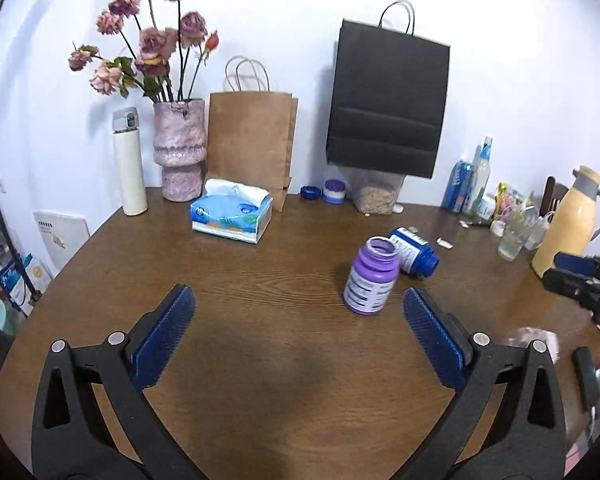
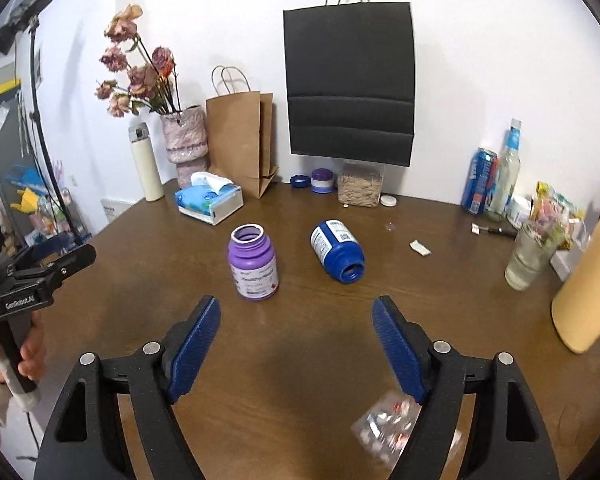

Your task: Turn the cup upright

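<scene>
Right wrist view: right gripper [image 2: 296, 322] with jaws spread wide, grasping nothing, hovering above the brown wooden worktop [image 2: 300, 360]. Left wrist view: left gripper [image 1: 299, 312] likewise released and empty.

Task's thing: most likely the blue plastic bottle without cap [image 2: 337, 250], lying on its side mid-worktop, open mouth turned toward the camera, ahead of the right gripper's jaws. Well apart from it to the left, a purple plastic bottle with white label [image 2: 253, 263], already upright, mouth open.

Possible trouble: round body rolling away if nudged by one pad before the other closes; a pinch on the narrow neck slipping as the bottle swings up; a wide sweep clipping the purple bottle and toppling it.

Contents: both bottles apparently empty, though the interiors are too dark to confirm. Clear square jar [image 2: 359, 189] at the back, under the black paper bag [image 2: 350, 88], holding pale grainy material. Clear glass [image 2: 528, 258] at right, seemingly holding a little liquid.
</scene>
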Tool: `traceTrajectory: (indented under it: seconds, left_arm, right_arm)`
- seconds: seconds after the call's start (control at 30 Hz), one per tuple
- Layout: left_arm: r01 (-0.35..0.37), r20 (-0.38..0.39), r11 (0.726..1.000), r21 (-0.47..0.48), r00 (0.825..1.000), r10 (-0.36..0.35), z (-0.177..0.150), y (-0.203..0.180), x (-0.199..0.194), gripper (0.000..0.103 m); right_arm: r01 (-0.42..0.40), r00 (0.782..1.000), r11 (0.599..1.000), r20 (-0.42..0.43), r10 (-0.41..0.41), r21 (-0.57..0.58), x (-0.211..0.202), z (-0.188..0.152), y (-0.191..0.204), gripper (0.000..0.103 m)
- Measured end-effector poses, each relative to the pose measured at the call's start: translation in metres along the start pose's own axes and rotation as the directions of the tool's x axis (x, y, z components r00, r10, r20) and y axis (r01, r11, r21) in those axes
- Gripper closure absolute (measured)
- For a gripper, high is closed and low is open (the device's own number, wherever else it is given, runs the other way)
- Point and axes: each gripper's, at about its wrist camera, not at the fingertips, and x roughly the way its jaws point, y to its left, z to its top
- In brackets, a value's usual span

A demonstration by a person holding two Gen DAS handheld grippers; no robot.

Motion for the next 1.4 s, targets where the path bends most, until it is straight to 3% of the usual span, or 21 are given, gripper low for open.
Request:
traceTrajectory:
  seconds: [0.1,0.23,0.43,0.57,0.8,0.9,1.0,1.1,1.23,1.4]
  left_arm:
    - [-0.001,0.023,1.000,0.008,1.000,0.000,-0.002,-0.007,-0.022,0.000]
    - [-0.061,0.054,0.998,0.021,0.997,0.060,-0.007,-0.015,-0.064,0.000]
    - [-0.202,0.194,0.975,0.096,0.964,0.180,-0.041,-0.038,-0.144,0.000]
    - [-0.202,0.274,0.977,0.071,0.946,0.176,-0.081,-0.042,-0.192,0.000]
    - [-0.179,0.304,0.977,0.113,0.943,0.138,-0.148,-0.042,-0.242,0.000]
    - [-0.229,0.346,0.966,0.124,0.922,0.175,-0.168,-0.044,-0.258,0.000]
    - [-0.195,0.326,0.975,0.103,0.933,0.152,-0.195,-0.044,-0.269,0.000]
    - [-0.143,0.276,0.985,0.093,0.954,0.113,-0.216,-0.048,-0.273,0.000]
    - [-0.145,0.305,0.980,0.138,0.947,0.098,-0.221,-0.059,-0.280,0.000]
    - [-0.154,0.322,0.980,0.124,0.941,0.107,-0.222,-0.057,-0.283,0.000]
  right_arm:
    - [-0.009,1.000,1.000,0.017,0.008,0.020,-0.013,-0.005,0.003,0.020]
    - [-0.006,0.999,0.999,0.047,0.004,0.047,-0.042,-0.017,0.010,0.020]
    - [-0.033,0.989,0.999,0.144,0.029,0.022,-0.104,-0.062,0.036,0.020]
    - [-0.058,0.980,0.998,0.194,0.055,0.012,-0.141,-0.106,0.055,0.020]
    - [-0.026,0.964,0.999,0.263,0.036,-0.039,-0.176,-0.173,0.092,0.020]
    - [-0.054,0.954,0.998,0.292,0.061,-0.032,-0.190,-0.201,0.104,0.020]
    - [-0.043,0.937,0.999,0.348,0.042,-0.004,-0.204,-0.236,0.115,0.020]
    - [-0.049,0.940,0.999,0.338,0.045,0.004,-0.205,-0.262,0.125,0.020]
    - [-0.054,0.954,0.998,0.294,0.062,-0.034,-0.199,-0.265,0.132,0.020]
    - [-0.051,0.943,0.998,0.326,0.059,-0.033,-0.206,-0.267,0.131,0.020]
